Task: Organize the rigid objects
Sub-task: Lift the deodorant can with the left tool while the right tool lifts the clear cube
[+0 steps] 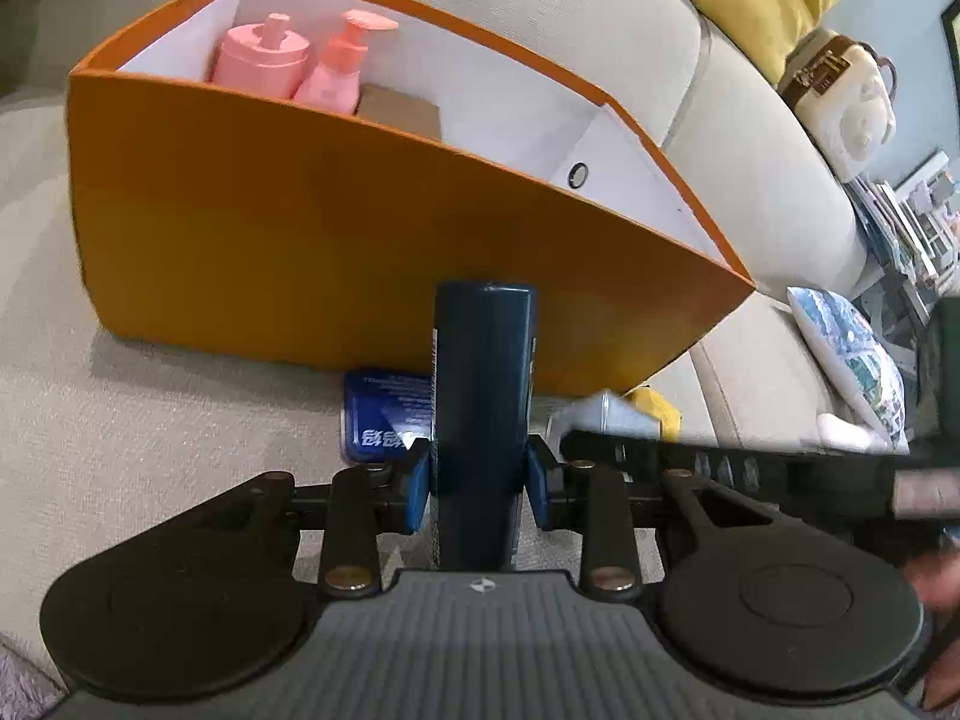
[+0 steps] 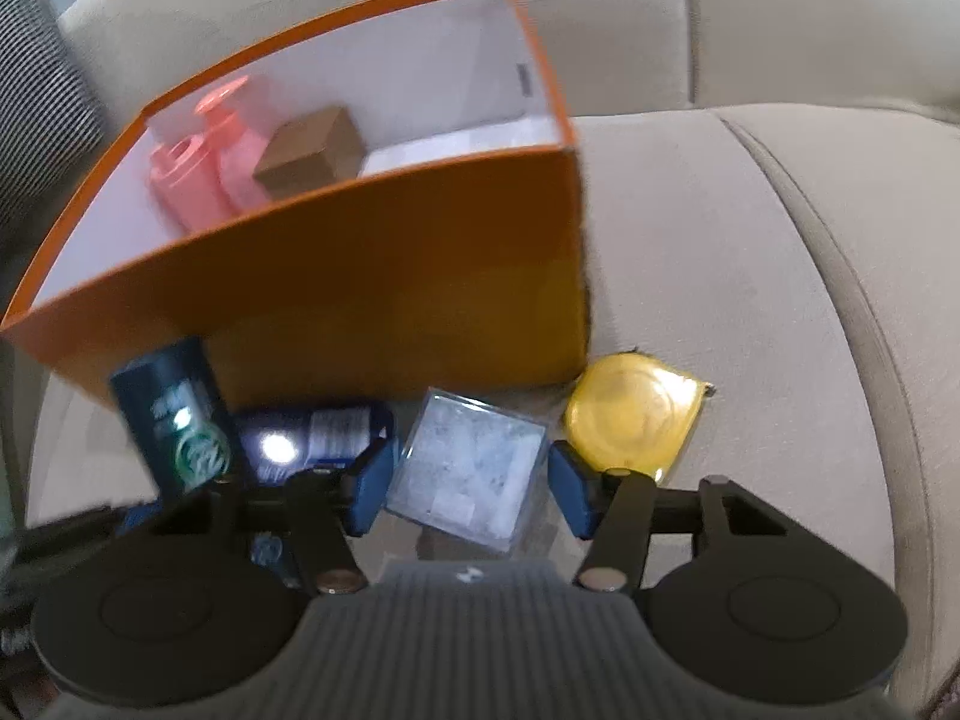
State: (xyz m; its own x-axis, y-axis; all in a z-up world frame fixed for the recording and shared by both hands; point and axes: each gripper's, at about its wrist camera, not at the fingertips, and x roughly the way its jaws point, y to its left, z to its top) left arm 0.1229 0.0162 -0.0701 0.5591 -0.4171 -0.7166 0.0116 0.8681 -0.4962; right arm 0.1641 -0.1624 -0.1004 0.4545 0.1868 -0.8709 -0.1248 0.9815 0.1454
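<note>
- The dark blue bottle (image 1: pixel 483 420) stands upright between the blue pads of the left gripper (image 1: pixel 478 474), in front of the near wall of the orange box (image 1: pixel 336 240). The jaws are partly closed and clamp its body on both sides.
- The clear cube (image 2: pixel 471 474) sits tilted on the sofa seat (image 2: pixel 720 276), between the pads of the right gripper (image 2: pixel 468 483). These jaws stand about half open; the left pad looks to be touching, the right pad shows a narrow gap, so the cube is not judged gripped.
- Recommended for the right side: centre the cube, square the pads to two flat faces, then close; a corner grip would probably let it twist out.
- Recommended for the left side: lift the bottle clear of the box rim before moving inward.
- Inside the box, two pink pump bottles (image 1: pixel 300 60) and a brown carton (image 2: pixel 312 150) fill one end; the other end is free.
- A blue can (image 1: pixel 384 414) lies just beside the bottle, and a yellow tin (image 2: pixel 630 420) just beside the cube. Avoid knocking either.
</note>
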